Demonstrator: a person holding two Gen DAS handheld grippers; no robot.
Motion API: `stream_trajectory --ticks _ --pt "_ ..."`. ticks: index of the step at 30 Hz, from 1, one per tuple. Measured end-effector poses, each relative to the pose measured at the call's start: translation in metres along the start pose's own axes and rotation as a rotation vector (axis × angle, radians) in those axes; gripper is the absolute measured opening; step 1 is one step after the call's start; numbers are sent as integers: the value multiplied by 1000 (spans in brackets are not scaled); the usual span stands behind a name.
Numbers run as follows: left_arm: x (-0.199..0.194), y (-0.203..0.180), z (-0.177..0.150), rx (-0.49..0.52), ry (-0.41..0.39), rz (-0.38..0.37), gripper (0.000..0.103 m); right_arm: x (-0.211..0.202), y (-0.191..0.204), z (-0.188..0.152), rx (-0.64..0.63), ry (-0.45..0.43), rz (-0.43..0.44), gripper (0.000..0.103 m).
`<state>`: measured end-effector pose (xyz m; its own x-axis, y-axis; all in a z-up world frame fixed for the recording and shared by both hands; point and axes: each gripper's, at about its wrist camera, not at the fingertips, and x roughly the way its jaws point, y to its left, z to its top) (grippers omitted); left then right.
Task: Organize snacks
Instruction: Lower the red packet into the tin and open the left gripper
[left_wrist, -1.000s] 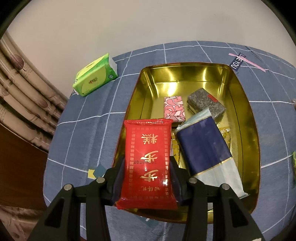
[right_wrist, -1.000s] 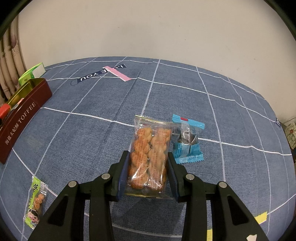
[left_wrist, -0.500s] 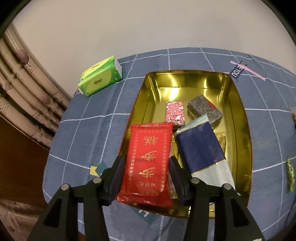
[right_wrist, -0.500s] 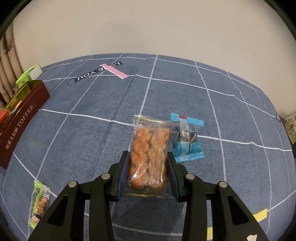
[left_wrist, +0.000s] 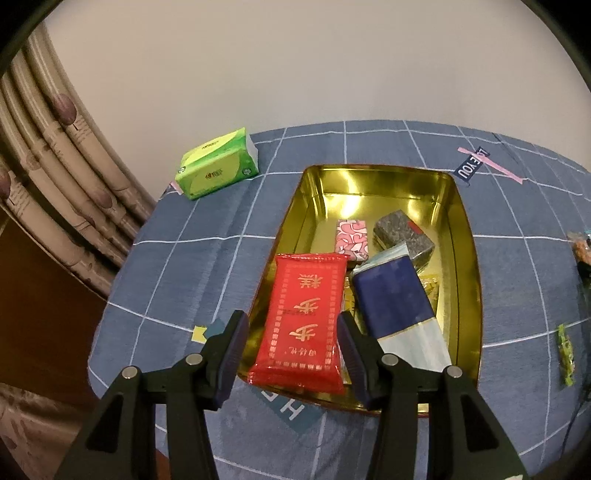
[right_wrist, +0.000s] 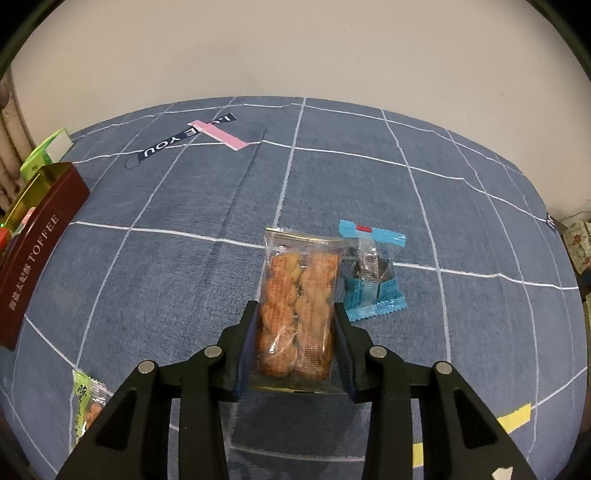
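A gold tin (left_wrist: 469, 258) stands on the blue checked cloth in the left wrist view. A red packet (left_wrist: 303, 321) lies across its near left corner, beside a dark blue packet (left_wrist: 391, 299), a pink one (left_wrist: 352, 243) and a grey one (left_wrist: 402, 236). My left gripper (left_wrist: 291, 343) hovers open above the red packet, its pads clear of the packet's sides. In the right wrist view my right gripper (right_wrist: 293, 339) is shut on a clear packet of biscuits (right_wrist: 299, 306), just above the cloth. A blue-wrapped candy (right_wrist: 371, 273) lies right beside that packet.
A green tissue pack (left_wrist: 218, 168) sits at the cloth's far left corner near a curtain. A small green snack packet (right_wrist: 86, 402) lies at the lower left of the right wrist view. The tin's maroon side (right_wrist: 33, 251) shows at that view's left edge.
My left gripper has let go of the red packet, widened and drawn up and back from the tin. The right gripper keeps its hold on the biscuit packet and stays put.
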<state>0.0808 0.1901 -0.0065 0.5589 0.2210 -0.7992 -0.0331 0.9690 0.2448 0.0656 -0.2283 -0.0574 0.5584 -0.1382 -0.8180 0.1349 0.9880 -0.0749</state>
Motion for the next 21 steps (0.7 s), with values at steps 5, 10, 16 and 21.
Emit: stream_trajectory --ticks 5,10,16,21 --pt "-5 1 -5 -2 -8 13 51 1 3 2 19 26 -26 34" --pt "-10 6 -10 -21 -15 6 51 2 6 4 37 43 -48 34" --pt "-10 13 -13 -54 -3 4 51 0 8 3 64 60 -58 34" --pt "-12 19 -17 -85 5 -2 51 -5 10 1 78 60 -45 34"
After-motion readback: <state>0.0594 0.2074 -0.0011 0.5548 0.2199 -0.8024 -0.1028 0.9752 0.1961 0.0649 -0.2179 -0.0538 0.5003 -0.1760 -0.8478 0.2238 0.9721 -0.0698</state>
